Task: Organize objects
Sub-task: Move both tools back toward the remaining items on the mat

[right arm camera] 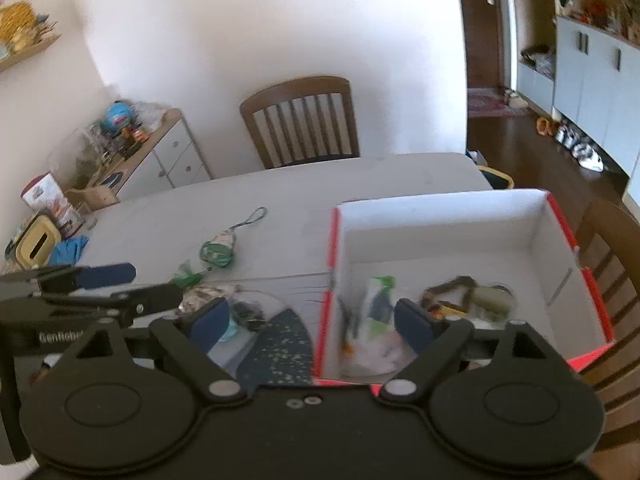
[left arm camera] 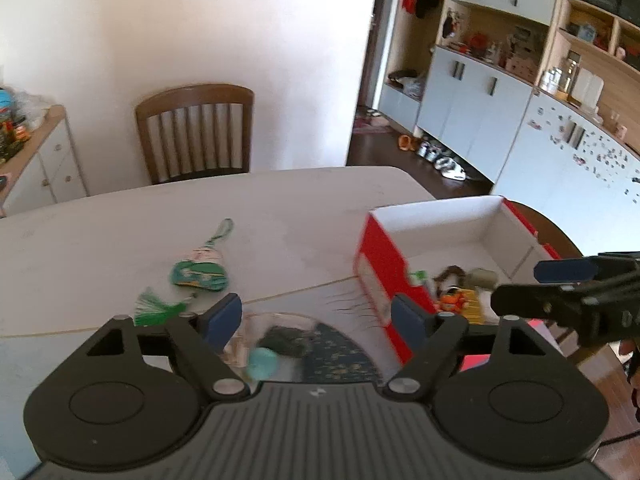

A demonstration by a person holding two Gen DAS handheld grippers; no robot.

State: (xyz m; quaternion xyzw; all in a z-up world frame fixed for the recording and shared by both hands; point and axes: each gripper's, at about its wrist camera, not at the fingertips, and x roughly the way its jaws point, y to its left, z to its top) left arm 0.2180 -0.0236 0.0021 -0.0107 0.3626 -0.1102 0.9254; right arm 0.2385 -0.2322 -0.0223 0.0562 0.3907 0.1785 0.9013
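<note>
A red box with white inside (left arm camera: 448, 220) (right arm camera: 440, 216) stands on the white table's right side and holds several small items (right arm camera: 464, 292). A green sachet charm with tassel (left arm camera: 200, 274) (right arm camera: 218, 250) lies on the table left of the box. A clear bag with dark and teal items (left arm camera: 280, 344) (right arm camera: 244, 312) lies on a dark blue patterned fan (left arm camera: 340, 354) (right arm camera: 280, 344). My left gripper (left arm camera: 316, 316) is open above the bag. My right gripper (right arm camera: 312, 320) is open over the box's near left edge, and it also shows in the left wrist view (left arm camera: 560, 280).
A wooden chair (left arm camera: 196, 132) (right arm camera: 300, 120) stands behind the table (left arm camera: 120, 216) (right arm camera: 360, 184). A second chair (right arm camera: 612, 264) is at the right of the box. A tissue box, a blue cloth (right arm camera: 68, 250) and a tin sit at the table's far left. Cabinets line the right wall.
</note>
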